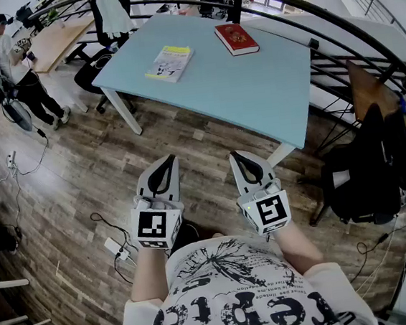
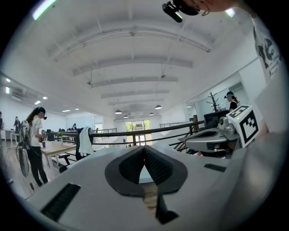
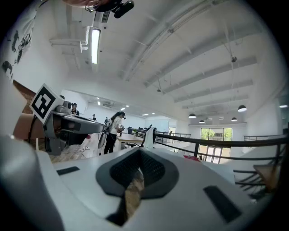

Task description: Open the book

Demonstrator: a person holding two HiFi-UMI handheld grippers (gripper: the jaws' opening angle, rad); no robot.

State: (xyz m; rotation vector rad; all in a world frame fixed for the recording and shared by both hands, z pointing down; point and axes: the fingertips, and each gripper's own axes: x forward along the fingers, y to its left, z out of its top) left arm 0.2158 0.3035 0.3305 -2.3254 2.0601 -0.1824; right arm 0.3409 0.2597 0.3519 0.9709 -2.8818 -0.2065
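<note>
At the far left a person (image 1: 13,59) stands by another desk, well clear of the work. On the pale blue surface (image 1: 252,81) far ahead, a yellow-and-white book (image 1: 169,62) lies closed near the left edge. A closed red book (image 1: 236,38) lies to its right, nearer the far side.

The left gripper (image 1: 165,162) is held level over the wooden floor, well short of the surface, with its jaws pressed together on nothing. The right gripper (image 1: 240,156), beside it, is the same: tips meeting, nothing between them.

The task names one book and two are there, so the wrong one could be opened. The yellow-and-white book would probably slide on the smooth top if a cover were pried one-handed, and it could go off the near-left edge. A power strip (image 1: 114,247) with cables lies on the floor at the left, a likely trip hazard on the walk in.
</note>
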